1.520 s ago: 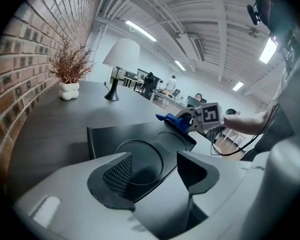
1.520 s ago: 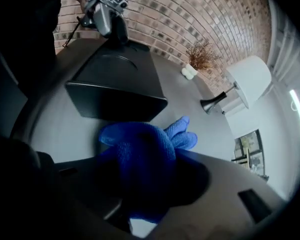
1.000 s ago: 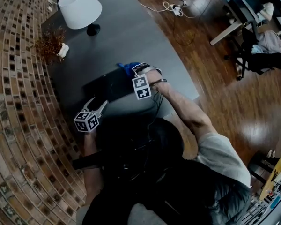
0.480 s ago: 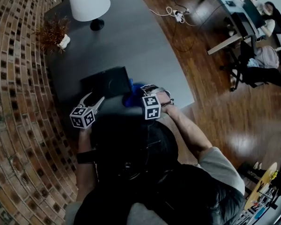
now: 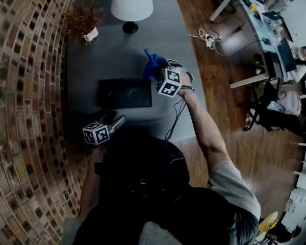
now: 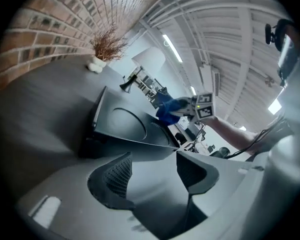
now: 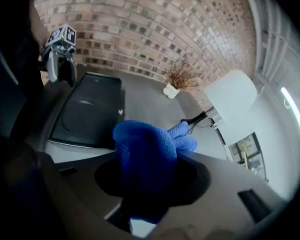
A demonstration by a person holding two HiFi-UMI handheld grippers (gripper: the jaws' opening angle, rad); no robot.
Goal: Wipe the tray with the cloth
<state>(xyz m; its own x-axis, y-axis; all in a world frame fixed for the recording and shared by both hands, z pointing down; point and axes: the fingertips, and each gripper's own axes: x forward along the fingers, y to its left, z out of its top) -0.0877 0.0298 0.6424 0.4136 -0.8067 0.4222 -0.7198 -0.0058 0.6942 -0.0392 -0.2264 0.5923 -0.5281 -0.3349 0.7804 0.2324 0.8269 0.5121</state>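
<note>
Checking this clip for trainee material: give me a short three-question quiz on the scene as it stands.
1. True or false: the left gripper is shut on the black tray.
2. The right gripper holds: A a lamp, B a blue cloth, C a dried plant.
3. Does the cloth touch the tray?
Key: 1 false, its jaws stand open and empty; 2 B; 3 no, it is held clear of it.
</note>
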